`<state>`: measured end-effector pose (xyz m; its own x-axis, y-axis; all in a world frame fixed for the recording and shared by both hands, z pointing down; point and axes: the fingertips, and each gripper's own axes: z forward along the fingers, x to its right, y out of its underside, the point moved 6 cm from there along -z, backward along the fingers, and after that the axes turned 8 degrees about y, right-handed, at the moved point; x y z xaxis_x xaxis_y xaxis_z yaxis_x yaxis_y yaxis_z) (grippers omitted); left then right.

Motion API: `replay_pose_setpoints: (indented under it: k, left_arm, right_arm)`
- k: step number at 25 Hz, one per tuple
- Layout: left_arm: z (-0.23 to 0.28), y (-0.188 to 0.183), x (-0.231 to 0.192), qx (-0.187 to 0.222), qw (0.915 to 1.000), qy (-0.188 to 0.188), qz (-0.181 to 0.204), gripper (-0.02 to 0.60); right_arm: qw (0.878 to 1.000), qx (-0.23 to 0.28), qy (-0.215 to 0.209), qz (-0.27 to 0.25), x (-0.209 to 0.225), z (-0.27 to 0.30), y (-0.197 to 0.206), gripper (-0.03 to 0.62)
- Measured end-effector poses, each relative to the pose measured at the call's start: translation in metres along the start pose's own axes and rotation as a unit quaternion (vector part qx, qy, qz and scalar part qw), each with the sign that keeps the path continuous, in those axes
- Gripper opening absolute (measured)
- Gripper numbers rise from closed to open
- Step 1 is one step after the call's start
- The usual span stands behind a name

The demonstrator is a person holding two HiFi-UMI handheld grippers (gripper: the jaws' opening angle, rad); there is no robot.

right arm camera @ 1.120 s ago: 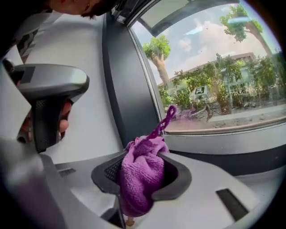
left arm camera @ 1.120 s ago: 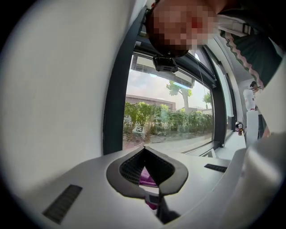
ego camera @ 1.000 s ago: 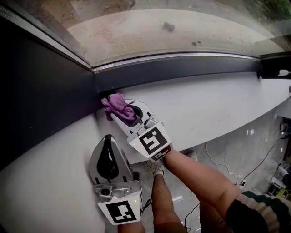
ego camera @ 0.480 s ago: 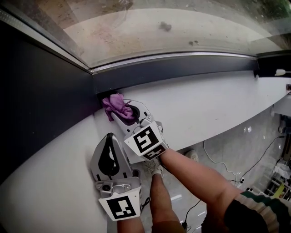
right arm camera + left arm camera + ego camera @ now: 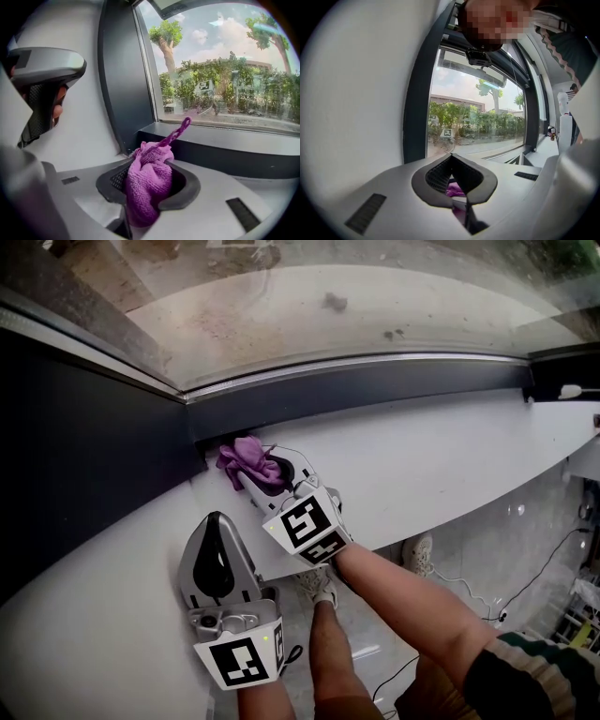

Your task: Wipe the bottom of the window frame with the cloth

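Note:
A bunched purple cloth point(image 5: 247, 460) sits pinched in my right gripper point(image 5: 260, 468), which is shut on it. In the right gripper view the cloth point(image 5: 146, 185) fills the jaws and its loop sticks up toward the glass. The cloth lies at the left corner of the dark bottom window frame point(image 5: 375, 385), close to the frame where it meets the white sill point(image 5: 422, 456). My left gripper point(image 5: 212, 570) hovers lower left over the sill, jaws shut with nothing between them; through its jaws point(image 5: 457, 180) a bit of purple cloth shows beyond.
A dark vertical frame post point(image 5: 84, 446) stands at the left of the corner. The window glass point(image 5: 356, 306) is dusty above the frame. Below the sill's front edge lie the floor, cables point(image 5: 534, 577) and the person's shoe point(image 5: 418, 554).
The right gripper with the cloth has stayed at the corner of the frame, shifting only slightly. The left gripper has drifted a little down and left.

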<state>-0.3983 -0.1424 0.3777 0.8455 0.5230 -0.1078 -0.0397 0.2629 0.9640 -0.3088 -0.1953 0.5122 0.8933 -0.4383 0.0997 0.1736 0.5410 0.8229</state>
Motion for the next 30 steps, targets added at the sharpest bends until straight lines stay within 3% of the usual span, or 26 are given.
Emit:
replay_pose_setpoints:
  k: [16,26,30]
  left_arm:
    - [0.036,0.011,0.059,-0.048,0.9976,0.03,0.04,0.008]
    - [0.065,0.007,0.114,-0.059,0.9928,0.083,0.063,0.008]
    - [0.077,0.009,0.144,-0.067,0.9909,0.105,0.05,0.008]
  right_arm:
    - [0.999,-0.01,0.039,0.01,0.078,-0.054,0.028,0.141]
    - [0.997,-0.011,0.066,0.025,0.134,-0.094,0.04,0.141]
    - [0.997,-0.017,0.075,0.029,0.158,-0.111,0.049,0.141]
